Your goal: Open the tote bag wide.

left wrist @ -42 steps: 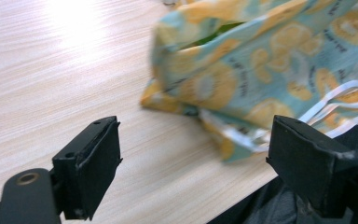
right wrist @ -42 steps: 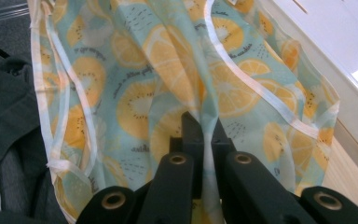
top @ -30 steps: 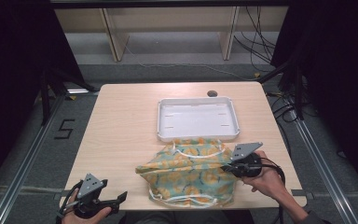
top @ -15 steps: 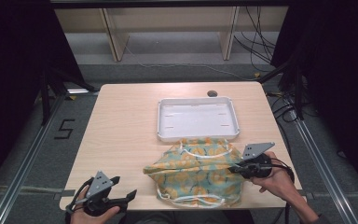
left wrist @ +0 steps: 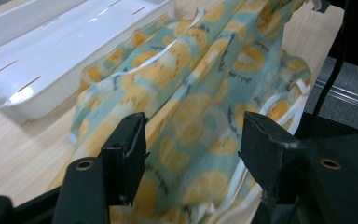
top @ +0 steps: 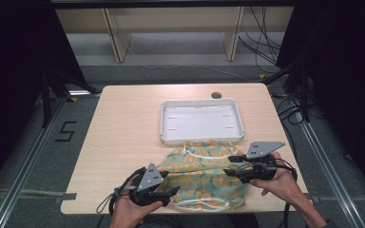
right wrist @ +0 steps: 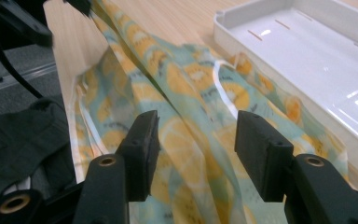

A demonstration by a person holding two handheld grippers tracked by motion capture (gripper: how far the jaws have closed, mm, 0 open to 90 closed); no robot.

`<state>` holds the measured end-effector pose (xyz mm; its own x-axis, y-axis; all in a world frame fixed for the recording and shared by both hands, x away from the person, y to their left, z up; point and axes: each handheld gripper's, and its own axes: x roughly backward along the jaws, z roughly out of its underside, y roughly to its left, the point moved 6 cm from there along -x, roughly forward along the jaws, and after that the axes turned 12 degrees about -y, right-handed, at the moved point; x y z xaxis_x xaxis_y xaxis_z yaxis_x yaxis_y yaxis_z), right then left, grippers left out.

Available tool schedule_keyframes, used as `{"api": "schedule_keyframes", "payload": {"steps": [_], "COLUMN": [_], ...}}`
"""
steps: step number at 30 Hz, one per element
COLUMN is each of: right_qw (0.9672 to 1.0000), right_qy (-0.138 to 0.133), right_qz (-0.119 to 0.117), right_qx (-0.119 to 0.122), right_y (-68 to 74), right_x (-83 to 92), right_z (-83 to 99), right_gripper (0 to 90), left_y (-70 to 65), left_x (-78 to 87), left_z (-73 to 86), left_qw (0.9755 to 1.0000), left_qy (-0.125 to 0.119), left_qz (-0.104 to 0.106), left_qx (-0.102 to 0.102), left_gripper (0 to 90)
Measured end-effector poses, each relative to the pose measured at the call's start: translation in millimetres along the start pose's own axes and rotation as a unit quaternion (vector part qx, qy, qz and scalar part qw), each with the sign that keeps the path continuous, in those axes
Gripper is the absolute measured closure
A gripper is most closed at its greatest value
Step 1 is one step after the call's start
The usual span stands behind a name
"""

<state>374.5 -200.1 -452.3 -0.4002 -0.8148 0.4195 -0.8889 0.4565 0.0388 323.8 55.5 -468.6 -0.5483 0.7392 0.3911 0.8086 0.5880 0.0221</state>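
One crumpled teal cloth (top: 204,173) w/ orange citrus print, white trim; both grippers' jaws parted, cloth between, not pinched.

The cloth (top: 204,173) in front of me is pale teal, printed all over with orange-yellow lemon slices and small dark marks, and edged with white trim. Behind it sits a plain white tray (top: 202,138). The counter (top: 123,137) is light wood grain. My left hand-held gripper (top: 171,191) and right hand-held gripper (top: 232,165) are black, each topped with a grey plate.
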Motion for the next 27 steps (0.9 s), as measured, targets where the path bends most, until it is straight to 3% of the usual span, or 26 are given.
{"api": "schedule_keyframes", "payload": {"steps": [1, 2, 5, 12, 14, 16, 18, 19, 20, 22, 27], "right_qw": [0.9999, 1.0, 0.9998, 0.9996, 0.9996, 0.9995, 0.9996, 0.9996, 0.9994, 0.9995, 0.9985], "right_qy": [-0.001, -0.001, 0.003, 0.013, 0.014, 0.015, 0.015, 0.016, 0.012, 0.016, 0.022], "right_qz": [-0.009, -0.004, -0.011, -0.021, -0.02, -0.025, -0.022, -0.021, -0.028, -0.026, -0.04], "right_qx": [0.01, 0.0, 0.014, 0.012, 0.013, 0.012, 0.009, 0.012, 0.019, 0.011, 0.029], "right_y": [0.0, 1.8, 0.8, -0.7, -1.4, -1.0, 0.0, -0.9, -0.1, 2.6, 3.6], "right_x": [-2.1, -3.5, -13.0, -20.6, -21.4, -23.4, -25.0, -25.9, -28.9, -31.9, -43.7], "right_z": [-2.1, -3.0, -7.4, -12.0, -12.1, -12.9, -14.4, -15.1, -16.7, -18.3, -21.9], "right_gripper": [50.6, 50.6, 50.6, 50.6, 50.6, 50.6, 50.6, 50.6, 50.6, 50.9, 53.5], "left_y": [-0.5, -0.7, 1.5, 4.3, 6.0, 5.2, 5.4, 3.6, 3.7, 3.7, 7.3], "left_x": [-3.6, -7.1, -17.0, -17.8, -16.2, -18.3, -19.9, -21.6, -23.1, -26.2, -33.0], "left_z": [-0.8, -1.3, -4.3, -14.3, -16.2, -15.3, -13.4, -12.1, -11.7, -10.4, -8.2], "left_qw": [1.0, 1.0, 1.0, 0.9999, 0.9999, 1.0, 1.0, 0.9999, 0.9998, 0.9998, 0.9994], "left_qy": [0.0, 0.007, 0.007, -0.008, -0.004, -0.003, 0.008, 0.013, 0.015, 0.019, 0.026], "left_qz": [0.005, 0.002, 0.002, -0.011, -0.009, -0.003, 0.001, 0.005, 0.009, 0.008, 0.017], "left_qx": [0.0, -0.001, -0.005, 0.006, -0.005, 0.004, -0.005, 0.001, -0.005, -0.003, -0.013], "left_gripper": [41.2, 41.4, 41.3, 39.0, 39.1, 40.8, 42.6, 43.9, 45.4, 47.6, 57.7]}}
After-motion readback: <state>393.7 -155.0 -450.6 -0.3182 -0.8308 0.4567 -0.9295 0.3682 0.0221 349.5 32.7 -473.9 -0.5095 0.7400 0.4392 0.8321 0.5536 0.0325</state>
